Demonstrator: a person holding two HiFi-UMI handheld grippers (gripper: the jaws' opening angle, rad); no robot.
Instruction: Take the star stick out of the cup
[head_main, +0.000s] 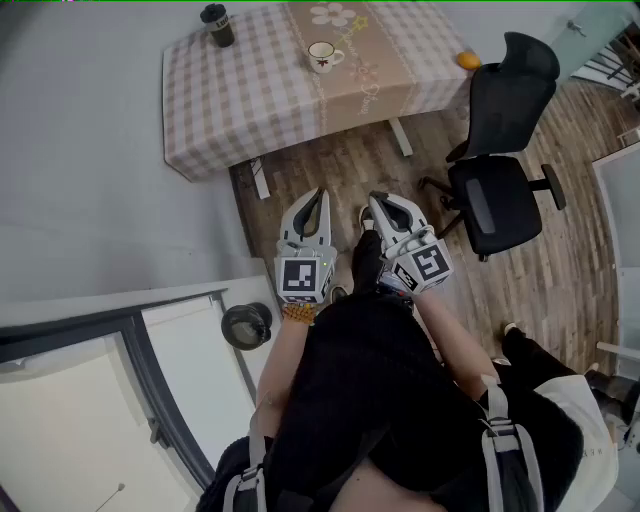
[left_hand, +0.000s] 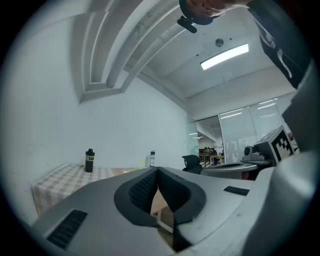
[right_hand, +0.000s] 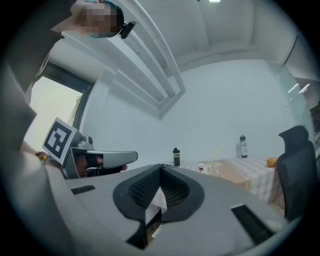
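Star stick is in the cup, on the far desk. It is thin and faint. It seems to stand up out of the cup and lean a little to the far right, with the yellow star on top.

The left hand-held gripper and the right hand-held gripper are both near the person, side by side over the floor. Both have their jaws together with nothing in them.

The cup is well apart from both, straight ahead and far. The left one lines up with it best. From the right one, the cup sits a little to the right. Neither looks much nearer, so either could go forward, then open and pinch the stick above the rim.
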